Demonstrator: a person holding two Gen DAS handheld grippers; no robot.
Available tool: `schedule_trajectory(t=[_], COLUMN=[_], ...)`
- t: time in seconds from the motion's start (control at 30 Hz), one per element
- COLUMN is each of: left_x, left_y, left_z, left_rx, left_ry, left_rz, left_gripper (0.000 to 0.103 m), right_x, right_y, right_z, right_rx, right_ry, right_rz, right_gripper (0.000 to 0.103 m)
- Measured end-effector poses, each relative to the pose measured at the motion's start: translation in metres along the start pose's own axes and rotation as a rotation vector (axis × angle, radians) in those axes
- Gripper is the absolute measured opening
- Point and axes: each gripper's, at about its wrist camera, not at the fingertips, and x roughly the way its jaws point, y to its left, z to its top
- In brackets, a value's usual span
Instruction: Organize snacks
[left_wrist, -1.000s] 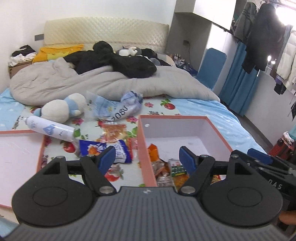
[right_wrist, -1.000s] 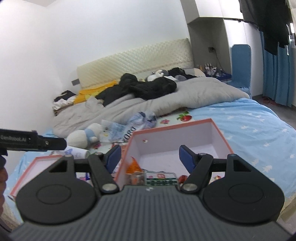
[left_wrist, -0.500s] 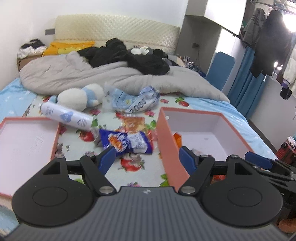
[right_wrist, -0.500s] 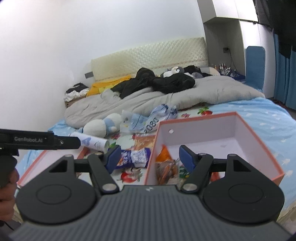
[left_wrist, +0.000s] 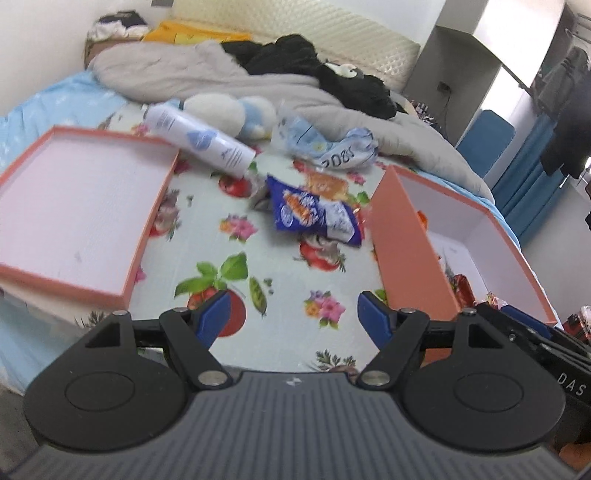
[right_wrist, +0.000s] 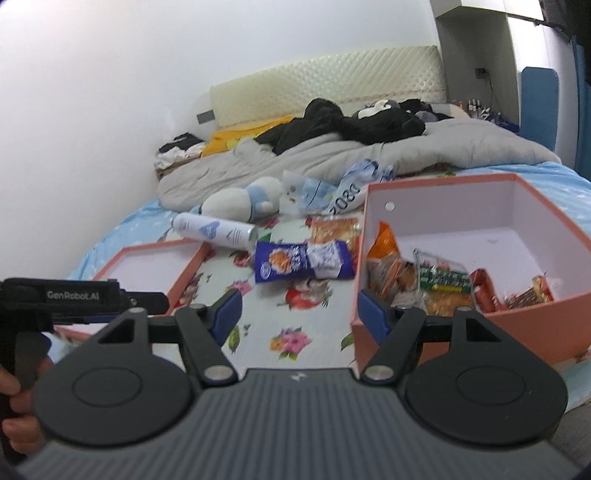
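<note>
The blue snack packet (left_wrist: 314, 218) lay flat on the flowered sheet (left_wrist: 236, 258), in the middle between the shallow box lid (left_wrist: 74, 206) on its left and the deep salmon-coloured box (left_wrist: 410, 258) on its right. It was close to the left wall of the box but I cannot tell if it touched it. Just behind it lay an orange snack packet (left_wrist: 327, 182), also on the sheet. In the right wrist view the box (right_wrist: 546, 229) already held several snacks: an orange bag (right_wrist: 384, 247) standing against the left wall, a clear packet with a green label (right_wrist: 443, 280) and some red wrapped pieces (right_wrist: 484, 288) along the front wall.

The left gripper (left_wrist: 293, 314) hung above the sheet, in front of the blue packet and well apart from it. Its blue fingers stood wide apart with nothing between them. The right gripper (right_wrist: 297, 312) was also spread open and empty; its right finger (right_wrist: 371, 312) was seen against the front left corner of the box, but contact is not clear.

Further out, a white spray can (left_wrist: 199, 142) lay on its side behind the lid, then a white and blue plush toy (left_wrist: 229, 114) and a crumpled plastic bag (left_wrist: 332, 147). Behind them were a grey quilt (left_wrist: 184, 74) and dark clothes (left_wrist: 314, 70)
</note>
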Motion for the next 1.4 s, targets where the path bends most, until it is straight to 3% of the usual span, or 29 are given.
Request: schedule_trajectory(t=[0.2,0.43,0.67,0.83,0.97,1.17,1.4], left_x=[0.024,0.079,0.147,0.186,0.212,0.24,0.266], left_y=[0.017,0.035,0.041,0.042,0.048,0.054,0.057], left_z=[0.009,0.045,0.077,0.087,0.087,0.089,0.088], left_rx=[-0.064,-0.17,-0.195,-0.202,-0.231,-0.243,-0.261], left_ry=[-0.007,-0.002,0.045,0.073,0.103,0.109,0.124], left_rz=[-0.037,-0.097,-0.094,-0.096,-0.126,-0.143,-0.166], left_gripper=[0.079,0.078,0.077,0.068,0.059,0.053,0.053], right_x=[0.021,0.069,0.147,0.224,0.289,0.366,0.417], right_y=[0.007,-0.009,-0.004,0.014,0.034,0.063,0.077], right_z=[0.007,0.066,0.117,0.143,0.149,0.143,0.124], right_rx=[-0.076,-0.154,-0.235,-0.262,-0.28,-0.387,-0.429], right_ry=[0.06,0.125,0.203,0.342,0.485,0.576,0.669], right_rz=[0.029,0.069,0.128,0.206,0.257,0.243,0.234], right_gripper=[0.071,0.07,0.07,0.07,0.07,0.07,0.07])
